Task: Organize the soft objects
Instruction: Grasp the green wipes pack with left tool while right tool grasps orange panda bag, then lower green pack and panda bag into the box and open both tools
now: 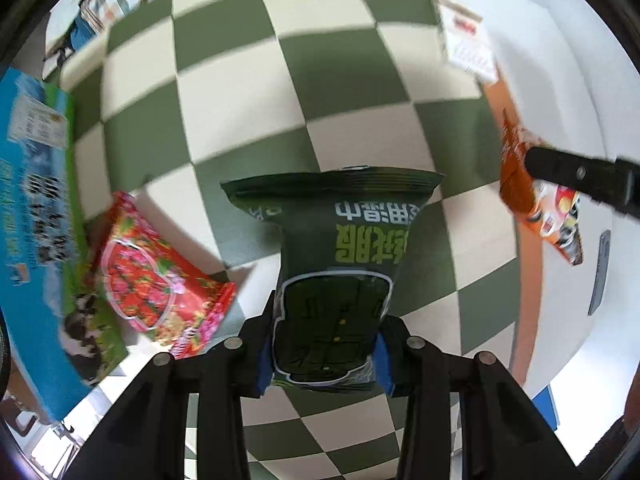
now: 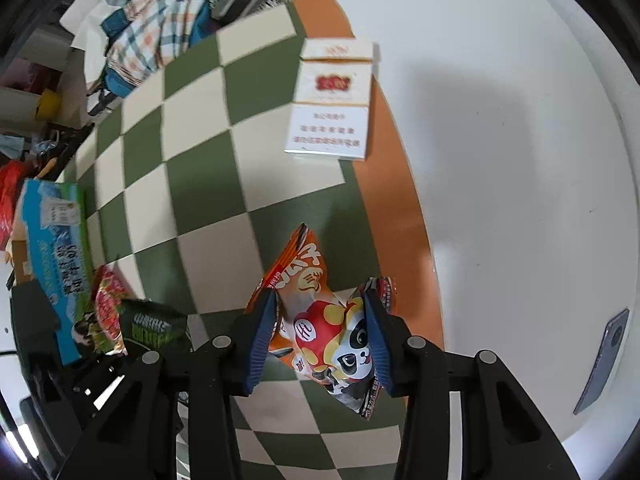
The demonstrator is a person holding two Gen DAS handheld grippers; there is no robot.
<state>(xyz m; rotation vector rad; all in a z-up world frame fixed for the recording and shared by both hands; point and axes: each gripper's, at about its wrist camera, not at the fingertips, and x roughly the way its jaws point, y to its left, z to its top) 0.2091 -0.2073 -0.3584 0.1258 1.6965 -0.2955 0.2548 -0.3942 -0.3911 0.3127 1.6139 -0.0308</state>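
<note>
Far left on the counter lies a blue and green carton, stiff by the look of it, with a red floral pack leaning against its edge. Next comes the left tool, closed on the lower end of a dark green wet-wipe pack and holding it above the checkered mat. The pack bulges and pinches at the waist, so I judge it soft, light and a little slippery; a grip across the middle should hold better than 1 on the crimped seal. To its right, the right tool has closed on an orange panda snack bag, also lifted off the mat, crumpled between the blue pads. It looks airy and crushable, so gentle pressure seems wise. A white cigarette box rests flat farther on, half on the mat's orange border. A grey phone lies at the far right. Plaid cloth is heaped beyond the mat.
</note>
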